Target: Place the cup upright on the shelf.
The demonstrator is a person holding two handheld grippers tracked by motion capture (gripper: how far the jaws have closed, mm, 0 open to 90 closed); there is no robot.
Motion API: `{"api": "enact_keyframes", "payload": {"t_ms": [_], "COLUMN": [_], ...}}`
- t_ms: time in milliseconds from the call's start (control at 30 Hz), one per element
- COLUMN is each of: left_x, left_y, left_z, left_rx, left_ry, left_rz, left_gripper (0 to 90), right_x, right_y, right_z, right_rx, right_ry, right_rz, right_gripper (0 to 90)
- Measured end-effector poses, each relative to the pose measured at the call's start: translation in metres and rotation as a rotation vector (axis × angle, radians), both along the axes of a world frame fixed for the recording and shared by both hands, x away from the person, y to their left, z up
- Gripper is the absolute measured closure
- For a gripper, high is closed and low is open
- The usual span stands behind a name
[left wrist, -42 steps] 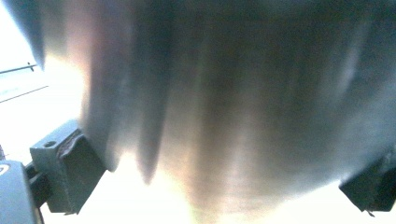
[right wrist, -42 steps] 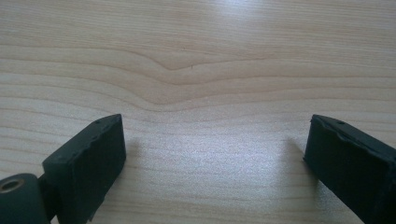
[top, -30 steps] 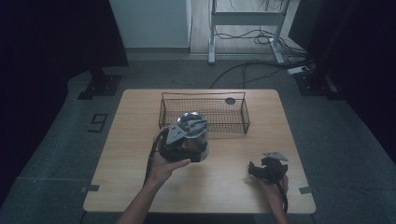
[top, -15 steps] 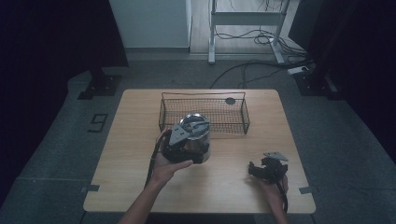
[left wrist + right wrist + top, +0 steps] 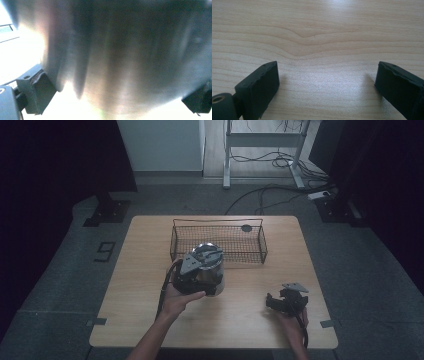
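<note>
Brushed-steel pot (image 5: 120,57) was clamped between left gripper (image 5: 200,270) jaws. Right gripper (image 5: 327,87) jaws were spread wide over woodgrain table (image 5: 317,30).

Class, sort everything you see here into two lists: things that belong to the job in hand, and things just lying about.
In the job:
left gripper, its fingers either side of the metal pot
wire basket
right gripper, open on the table

Lying about:
dark disc behind the basket
floor cables
</note>
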State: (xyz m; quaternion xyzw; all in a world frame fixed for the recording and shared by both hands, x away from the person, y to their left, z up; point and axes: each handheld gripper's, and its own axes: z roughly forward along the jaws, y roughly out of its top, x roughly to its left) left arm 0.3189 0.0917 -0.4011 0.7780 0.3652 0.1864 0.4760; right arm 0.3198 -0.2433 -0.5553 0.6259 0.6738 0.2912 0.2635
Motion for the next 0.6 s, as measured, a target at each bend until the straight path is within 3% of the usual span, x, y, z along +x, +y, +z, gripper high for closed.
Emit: {"api": "enact_keyframes", "payload": {"t_ms": [600], "left_x": [0.0072], "left_y": [-0.0026], "left_z": [0.0025], "left_rx": [0.000], "left_ry": [0.011], "left_rz": [0.007], "left_gripper": [4.1], "right_x": [0.0000], "right_y": [0.0000], "right_z": [0.0000], "right_rx": [0.000], "right_ry": [0.000], "right_rz": [0.000], "right_gripper": [5.0]}}
